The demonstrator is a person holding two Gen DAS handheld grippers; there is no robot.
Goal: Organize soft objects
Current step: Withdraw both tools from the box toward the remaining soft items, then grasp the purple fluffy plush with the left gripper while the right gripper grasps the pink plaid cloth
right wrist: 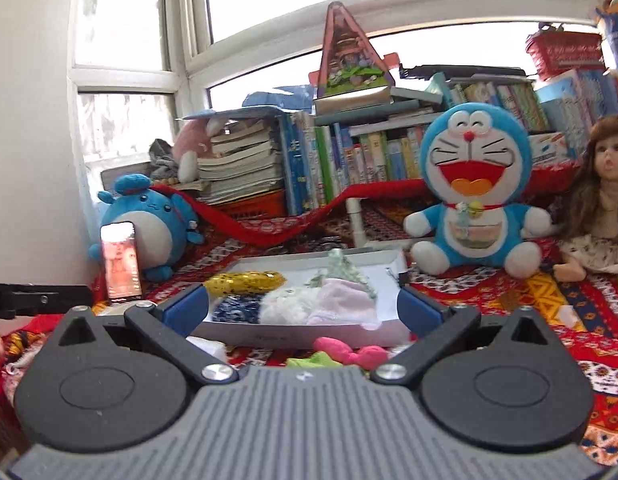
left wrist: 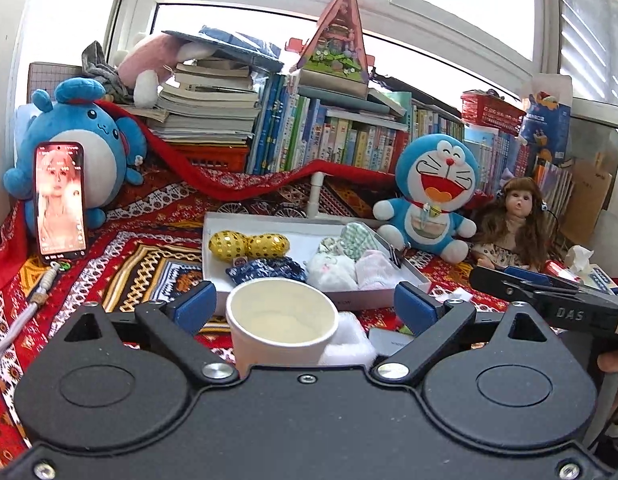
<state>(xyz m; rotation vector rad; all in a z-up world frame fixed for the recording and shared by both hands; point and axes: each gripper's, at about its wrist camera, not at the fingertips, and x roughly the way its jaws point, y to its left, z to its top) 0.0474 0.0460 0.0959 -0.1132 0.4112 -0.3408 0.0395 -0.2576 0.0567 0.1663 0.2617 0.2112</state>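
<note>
I'm looking across a red patterned cloth [left wrist: 157,216] spread over the whole surface, books [left wrist: 349,136] stacked and shelved along the window behind it. On the left sits a big round blue plush [left wrist: 89,140] with a lit phone [left wrist: 61,196] propped against it; on the right a smiling blue cat plush [right wrist: 475,184], and next to that a long-haired doll [right wrist: 607,196].

Middle of the cloth, I've got the shallow white box [left wrist: 293,222], and that's where the soft things are: a gold spotted pouch [left wrist: 249,245] at the back left, a dark blue patterned piece [left wrist: 265,270] in front of it, a fluffy white piece [left wrist: 331,270] beside that, a pale pink cloth [left wrist: 375,268] at the front right and a green checked cloth [left wrist: 355,238] behind them.

My left gripper [left wrist: 305,304] has its jaws spread wide; a white paper cup [left wrist: 281,326] stands between them, and I see clear gaps on both sides, so nothing is gripped. A white fluffy bit [left wrist: 347,344] lies just right of the cup.

My right gripper [right wrist: 303,308] is spread wide too and holds nothing. Just in front of the box, low between its fingers, lie a bright pink soft piece [right wrist: 349,352] and a green one [right wrist: 313,360], still outside the box
</note>
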